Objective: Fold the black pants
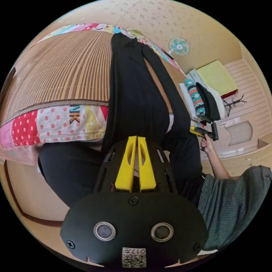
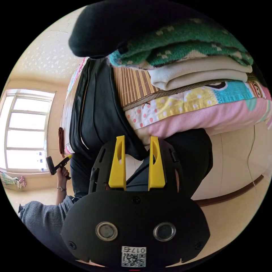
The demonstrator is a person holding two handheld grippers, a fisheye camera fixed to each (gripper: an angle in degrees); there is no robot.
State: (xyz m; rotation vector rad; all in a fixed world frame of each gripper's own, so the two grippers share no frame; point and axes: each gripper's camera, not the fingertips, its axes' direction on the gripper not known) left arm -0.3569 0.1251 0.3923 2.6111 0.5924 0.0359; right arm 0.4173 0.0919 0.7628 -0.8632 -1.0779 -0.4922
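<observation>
Your left gripper [image 1: 136,141] is clenched empty, the right gripper [image 2: 137,141] released. The pants [image 1: 133,90] hang over the bed edge [image 1: 56,120]; grasp the waistband first.

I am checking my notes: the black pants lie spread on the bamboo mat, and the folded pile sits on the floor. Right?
One error: the pile sits on the mat, beside the pants, as the right gripper view shows.

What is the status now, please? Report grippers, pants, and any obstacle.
Left gripper shut, nothing visibly clamped. Right gripper open, off the cloth. Black pants lie lengthwise on bamboo mat, waist hanging over edge. Folded stack sits beside them.
</observation>
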